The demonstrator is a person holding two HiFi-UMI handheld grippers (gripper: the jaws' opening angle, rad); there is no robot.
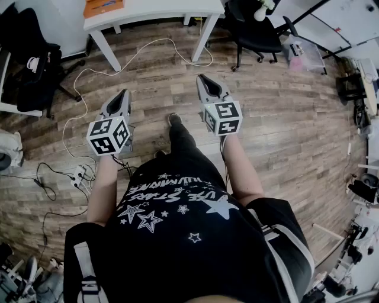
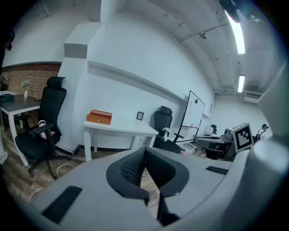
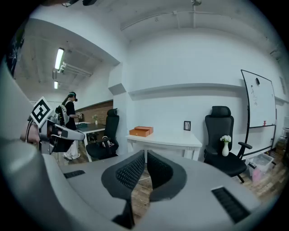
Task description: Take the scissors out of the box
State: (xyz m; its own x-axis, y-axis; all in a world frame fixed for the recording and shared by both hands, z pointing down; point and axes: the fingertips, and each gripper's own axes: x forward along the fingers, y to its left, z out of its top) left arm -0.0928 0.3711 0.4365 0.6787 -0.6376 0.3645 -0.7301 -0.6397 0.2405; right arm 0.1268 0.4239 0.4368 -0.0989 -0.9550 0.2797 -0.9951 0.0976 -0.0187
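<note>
An orange box [image 1: 103, 7] lies shut on a white table [image 1: 155, 13] some way ahead of me, and no scissors show in any view. The left gripper view has the box [image 2: 99, 117] on the table's [image 2: 121, 129] left end; the right gripper view shows the same box [image 3: 141, 131]. My left gripper [image 1: 124, 92] is held over the wooden floor, shut and holding nothing, pads together [image 2: 145, 149]. My right gripper [image 1: 201, 77] is level with it, also shut and holding nothing [image 3: 145, 153]. Both point toward the table, well short of it.
Black office chairs stand left [image 1: 29, 65] and right [image 1: 254, 26] of the table, a white flower vase [image 3: 225, 148] by the right one. White cables [image 1: 83, 112] trail over the floor to a power strip [image 1: 78, 174]. A whiteboard [image 3: 258, 101] stands at right, and a person [image 3: 70, 128] at far left.
</note>
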